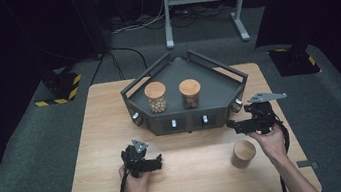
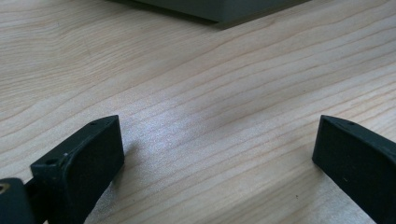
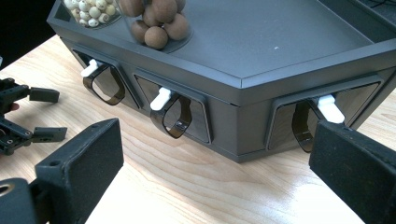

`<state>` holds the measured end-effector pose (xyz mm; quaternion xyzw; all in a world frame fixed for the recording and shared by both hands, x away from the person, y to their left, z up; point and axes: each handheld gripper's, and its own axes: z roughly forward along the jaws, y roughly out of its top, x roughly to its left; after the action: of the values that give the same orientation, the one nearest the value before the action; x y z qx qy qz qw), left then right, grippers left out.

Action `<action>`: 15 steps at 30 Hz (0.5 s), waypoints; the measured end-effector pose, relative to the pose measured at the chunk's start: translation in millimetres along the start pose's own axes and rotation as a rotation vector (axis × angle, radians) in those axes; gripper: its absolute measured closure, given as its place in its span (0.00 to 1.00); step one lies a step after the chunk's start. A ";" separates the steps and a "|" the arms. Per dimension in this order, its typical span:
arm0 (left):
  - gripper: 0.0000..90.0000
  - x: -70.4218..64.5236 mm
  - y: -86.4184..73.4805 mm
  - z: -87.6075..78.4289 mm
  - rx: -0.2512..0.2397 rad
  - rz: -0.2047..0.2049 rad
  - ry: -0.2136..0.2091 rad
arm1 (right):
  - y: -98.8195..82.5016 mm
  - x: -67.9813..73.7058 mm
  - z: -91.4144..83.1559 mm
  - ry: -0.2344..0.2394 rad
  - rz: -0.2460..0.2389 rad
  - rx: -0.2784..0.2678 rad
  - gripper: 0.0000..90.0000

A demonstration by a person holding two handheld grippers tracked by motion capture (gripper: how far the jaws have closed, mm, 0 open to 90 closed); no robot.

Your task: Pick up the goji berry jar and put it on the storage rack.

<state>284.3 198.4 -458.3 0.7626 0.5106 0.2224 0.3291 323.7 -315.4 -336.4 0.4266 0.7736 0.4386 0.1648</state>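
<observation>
High view: desk [image 1: 189, 174] lit evenly from overhead, room around it nearly black, floor dim grey. Shadows short and soft under the rack [image 1: 186, 94] and wooden cup [image 1: 243, 153]. Res low, slight softness overall, no motion blur. Left gripper view: bright, diffuse sheen patch on the wood grain mid-frame, soft shadow beside left jaw; near jaws slightly out of focus, grain sharp. Right gripper view: well lit, rack front sharp, mild glare on its top surface, near jaws soft, top-left corner drops to black. Mild wide-angle stretch at edges.
</observation>
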 end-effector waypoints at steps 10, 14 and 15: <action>0.02 0.0 0.0 0.0 0.000 0.000 0.000 | -6.4 1.4 -3.8 0.004 -0.003 -0.004 0.03; 0.02 0.0 0.0 0.0 0.000 0.000 0.000 | -11.0 2.9 -3.7 0.007 -0.012 0.000 0.03; 0.02 0.0 0.0 0.0 0.000 0.000 0.000 | -11.7 3.2 -3.6 0.008 -0.014 0.001 0.03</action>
<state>284.3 198.4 -458.3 0.7626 0.5105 0.2225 0.3292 313.6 -317.7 -343.5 0.4197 0.7772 0.4389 0.1646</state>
